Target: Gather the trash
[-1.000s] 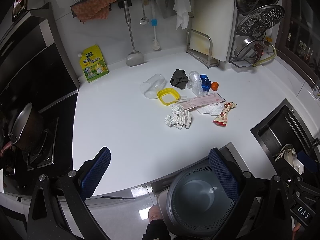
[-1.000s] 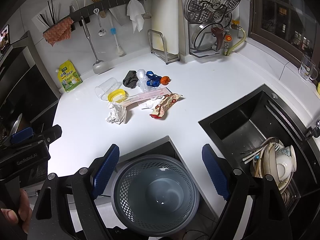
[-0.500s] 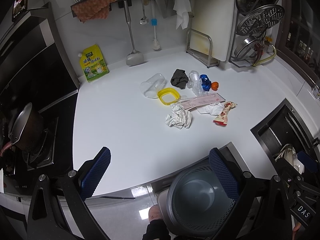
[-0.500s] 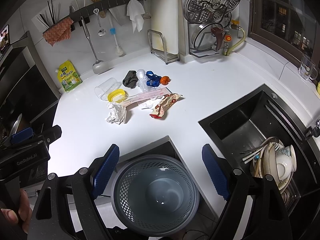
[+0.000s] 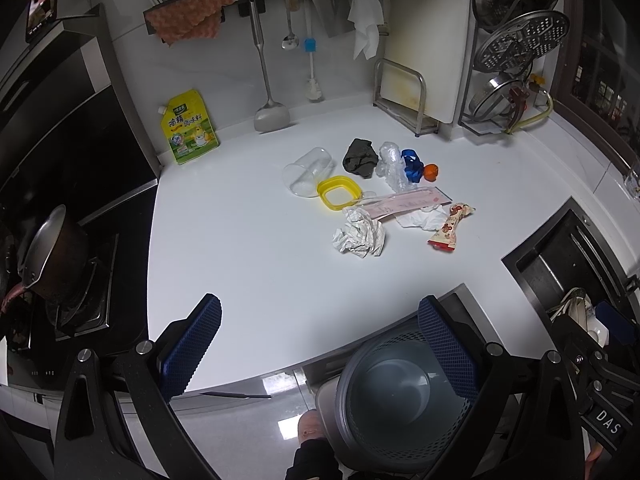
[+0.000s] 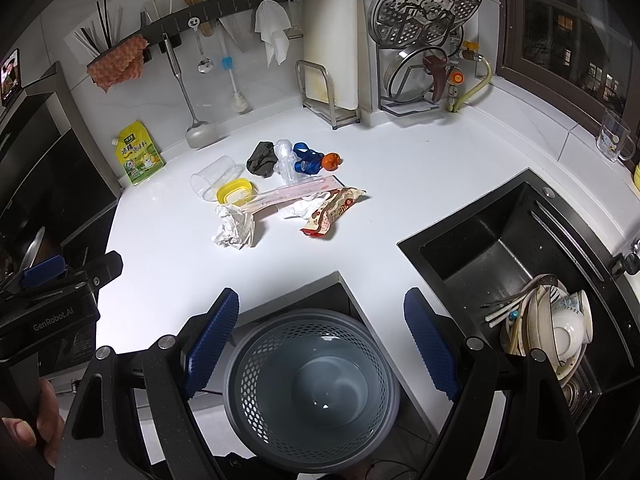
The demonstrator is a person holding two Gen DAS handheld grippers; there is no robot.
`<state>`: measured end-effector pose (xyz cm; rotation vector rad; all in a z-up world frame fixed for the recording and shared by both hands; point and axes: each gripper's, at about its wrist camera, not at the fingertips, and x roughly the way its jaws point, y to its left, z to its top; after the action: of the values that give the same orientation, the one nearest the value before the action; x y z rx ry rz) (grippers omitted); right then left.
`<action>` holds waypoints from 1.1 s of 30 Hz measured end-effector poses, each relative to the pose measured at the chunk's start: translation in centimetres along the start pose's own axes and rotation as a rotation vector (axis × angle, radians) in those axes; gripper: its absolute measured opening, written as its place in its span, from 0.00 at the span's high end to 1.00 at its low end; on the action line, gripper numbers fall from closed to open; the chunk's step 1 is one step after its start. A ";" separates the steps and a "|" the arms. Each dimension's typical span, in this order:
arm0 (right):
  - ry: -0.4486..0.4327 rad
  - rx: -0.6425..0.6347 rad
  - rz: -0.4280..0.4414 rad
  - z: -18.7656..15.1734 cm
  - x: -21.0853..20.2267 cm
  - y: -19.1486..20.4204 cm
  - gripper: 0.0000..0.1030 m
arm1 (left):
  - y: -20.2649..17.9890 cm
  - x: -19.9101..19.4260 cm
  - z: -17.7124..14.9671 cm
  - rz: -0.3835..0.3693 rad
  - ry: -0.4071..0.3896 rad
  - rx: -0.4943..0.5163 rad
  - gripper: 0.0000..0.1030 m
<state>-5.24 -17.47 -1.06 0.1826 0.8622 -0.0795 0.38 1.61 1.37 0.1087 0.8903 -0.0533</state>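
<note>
Beyond hand-held gripper (image 6: 322, 344), trash (image 6: 276, 188).

Waste basket (image 5: 400, 408): near rim cut by the frame edge; dishes (image 6: 556, 328) in sink partly hidden behind gripper arm; pouch (image 5: 191, 128) print unreadable.

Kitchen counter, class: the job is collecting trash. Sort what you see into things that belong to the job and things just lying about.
Belongs to the job:
crumpled paper
snack wrapper
clear plastic cup
yellow lid
grey mesh bin

Just lying about:
seasoning pouch
hanging spatula
steamer rack
dishes in the sink
</note>
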 end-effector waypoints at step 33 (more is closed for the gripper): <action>0.034 0.005 0.002 0.0 2.1 0.0 0.22 | 0.5 1.7 -0.1 0.011 0.026 -0.002 0.06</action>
<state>-3.83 -17.47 -2.66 0.1898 0.8956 -0.0768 1.42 2.13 0.03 0.1130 0.9155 -0.0405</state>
